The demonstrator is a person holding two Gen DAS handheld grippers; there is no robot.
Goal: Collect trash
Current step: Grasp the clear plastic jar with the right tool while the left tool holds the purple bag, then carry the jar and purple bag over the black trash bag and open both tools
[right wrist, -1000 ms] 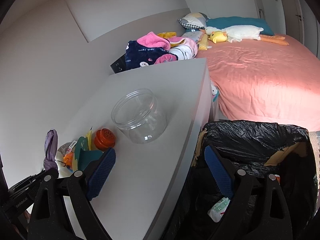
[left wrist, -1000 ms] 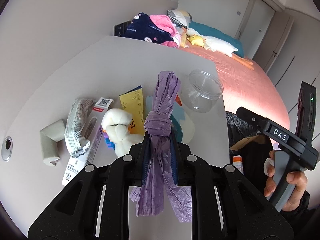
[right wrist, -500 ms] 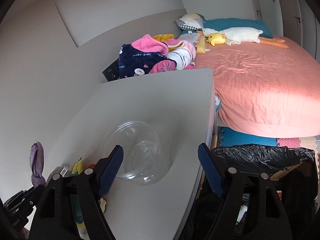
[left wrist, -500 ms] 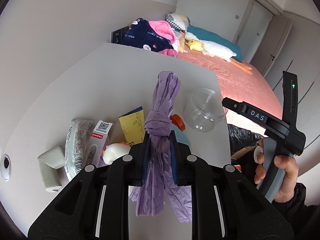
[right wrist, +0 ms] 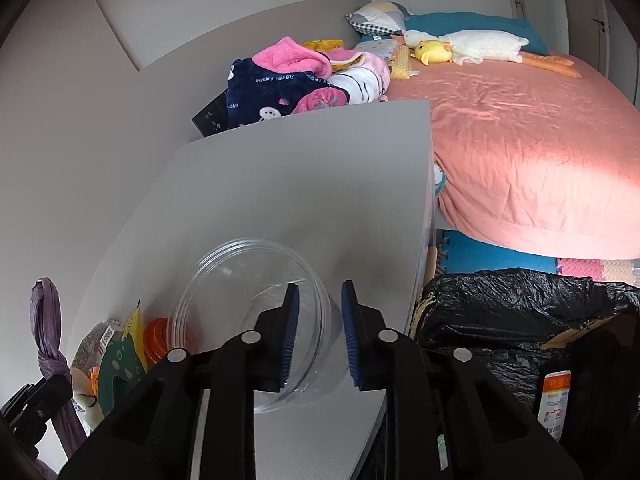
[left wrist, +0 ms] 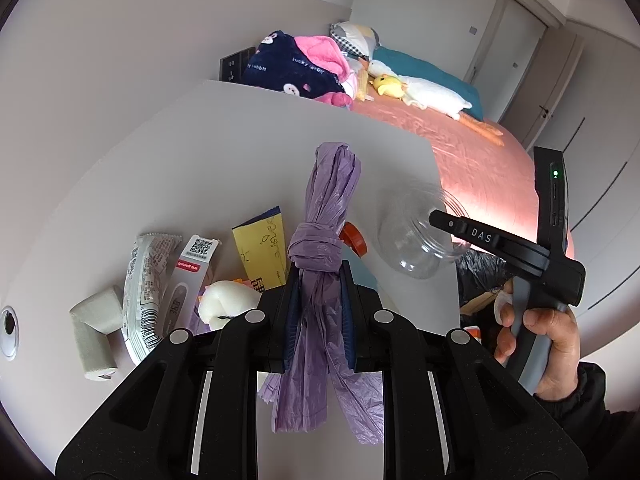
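My left gripper (left wrist: 319, 276) is shut on a knotted purple plastic bag (left wrist: 328, 200), whose tails hang below the pads. It hovers over a heap of trash on the grey table (left wrist: 248, 148): a silver wrapper (left wrist: 144, 280), a thermometer box (left wrist: 188, 276), a yellow packet (left wrist: 262, 252), an orange lid (left wrist: 354, 238) and a white tissue ball (left wrist: 224, 300). My right gripper (right wrist: 319, 292) is closing its jaws, with the near wall of a clear plastic jar (right wrist: 224, 280) pinched between the blue pads. In the left wrist view the jar (left wrist: 412, 240) looks tilted.
A bin lined with a black bag (right wrist: 520, 320) stands just off the table's right edge, with packaging inside. Grey foam pieces (left wrist: 96, 320) lie at the table's left. A pink bed (right wrist: 520, 140) and a clothes pile (right wrist: 288, 84) lie beyond.
My right gripper moved left from over the black bin to the clear jar and closed its jaws on the jar's wall. The left gripper kept still with the purple bag.
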